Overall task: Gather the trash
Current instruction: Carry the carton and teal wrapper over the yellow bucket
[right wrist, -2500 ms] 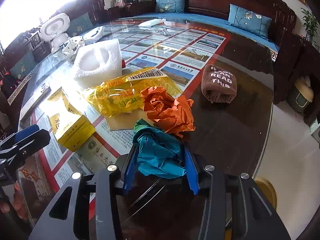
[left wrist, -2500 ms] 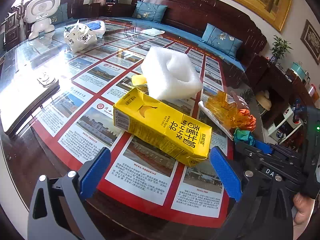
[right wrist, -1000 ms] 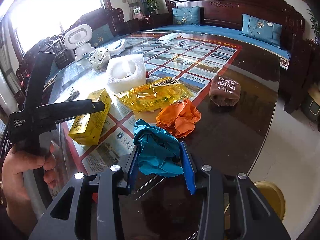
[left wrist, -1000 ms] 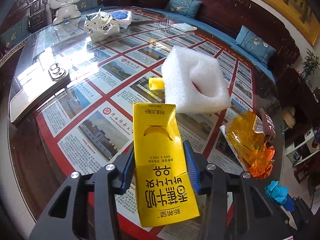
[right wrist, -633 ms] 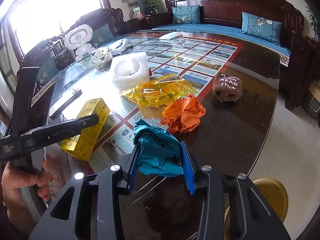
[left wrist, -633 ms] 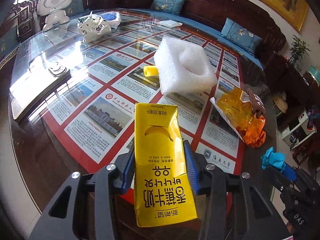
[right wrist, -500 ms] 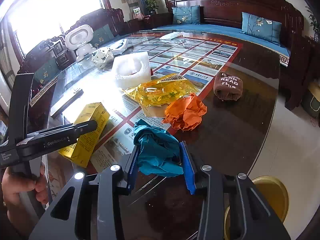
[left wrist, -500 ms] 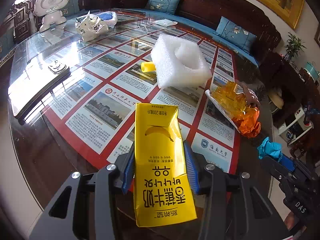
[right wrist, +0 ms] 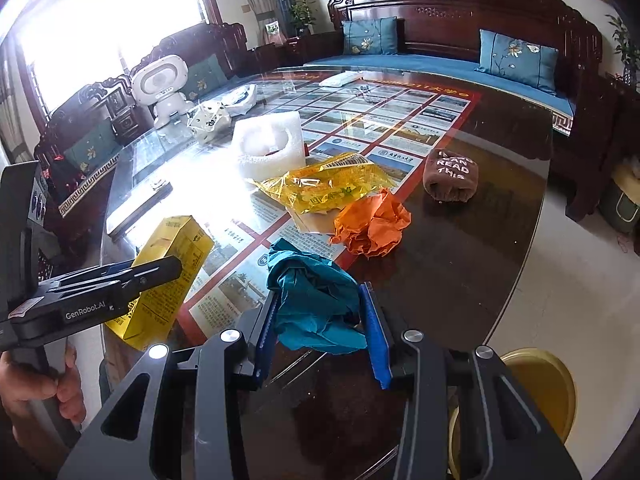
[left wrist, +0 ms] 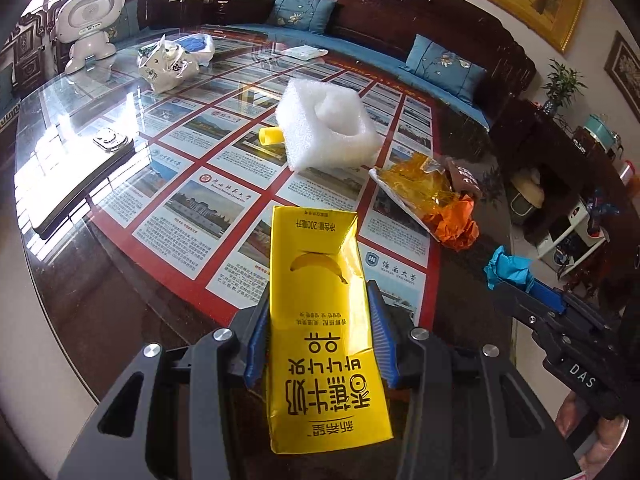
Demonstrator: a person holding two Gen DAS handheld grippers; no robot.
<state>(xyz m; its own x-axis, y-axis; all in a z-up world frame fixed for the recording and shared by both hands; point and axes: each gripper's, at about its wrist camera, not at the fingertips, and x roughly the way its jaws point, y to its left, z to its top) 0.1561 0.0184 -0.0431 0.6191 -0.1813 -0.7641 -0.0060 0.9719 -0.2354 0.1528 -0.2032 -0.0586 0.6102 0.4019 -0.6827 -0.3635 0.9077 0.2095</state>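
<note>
My left gripper (left wrist: pixel 318 336) is shut on a yellow banana-milk carton (left wrist: pixel 320 320) and holds it above the near edge of the glass table (left wrist: pixel 100 288); the carton also shows in the right wrist view (right wrist: pixel 168 276). My right gripper (right wrist: pixel 322 328) is shut on a crumpled teal paper ball (right wrist: pixel 316 304), also seen in the left wrist view (left wrist: pixel 508 266). On the table lie a white foam block (left wrist: pixel 328 128), a yellow plastic wrapper (right wrist: pixel 328 188) and a crumpled orange paper (right wrist: pixel 372 224).
A brown rolled cloth (right wrist: pixel 450 176) lies on the dark table part. A yellow bin (right wrist: pixel 536 392) stands on the floor by the table edge. A white robot toy (left wrist: pixel 90 28), white plastic bags (left wrist: pixel 168 64) and a flat dark device (left wrist: pixel 76 188) sit on the far side.
The left gripper closed on the carton and has lifted it back toward the near table edge. The right gripper keeps the teal paper and has drawn back slightly.
</note>
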